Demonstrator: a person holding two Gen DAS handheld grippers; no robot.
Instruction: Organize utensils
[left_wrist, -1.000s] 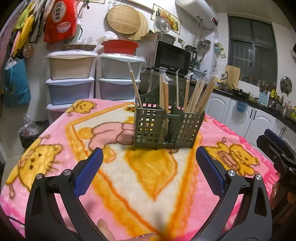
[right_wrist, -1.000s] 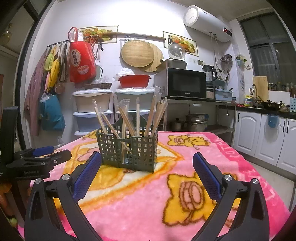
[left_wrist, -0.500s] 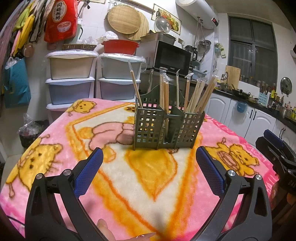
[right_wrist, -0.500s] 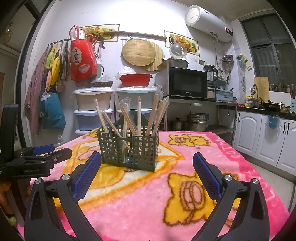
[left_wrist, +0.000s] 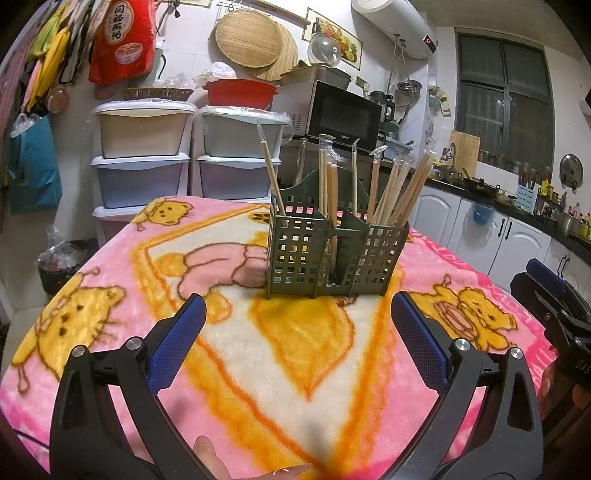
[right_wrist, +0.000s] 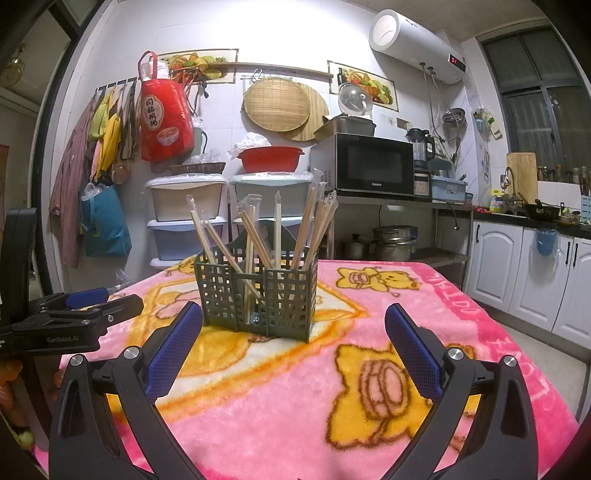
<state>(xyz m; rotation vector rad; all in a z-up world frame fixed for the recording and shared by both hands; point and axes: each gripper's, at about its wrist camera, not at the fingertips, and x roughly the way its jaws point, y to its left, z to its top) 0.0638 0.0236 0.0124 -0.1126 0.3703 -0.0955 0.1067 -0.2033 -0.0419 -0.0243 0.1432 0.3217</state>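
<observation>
Both tongs (left_wrist: 297, 345) (right_wrist: 293, 345) gape empty; caddy (left_wrist: 334, 254) mid-table, blanket (left_wrist: 295, 369) bare around.

left tool (left_wrist: 297, 341) jaws wide apart, empty; right tool (right_wrist: 293, 341) likewise, both level.

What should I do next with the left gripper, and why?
Probably ease the left gripper forward toward the caddy. Both grippers are open and empty, short of it, and all chopsticks stand inside; the lone one in the left compartment looks the easiest first grab.
</observation>
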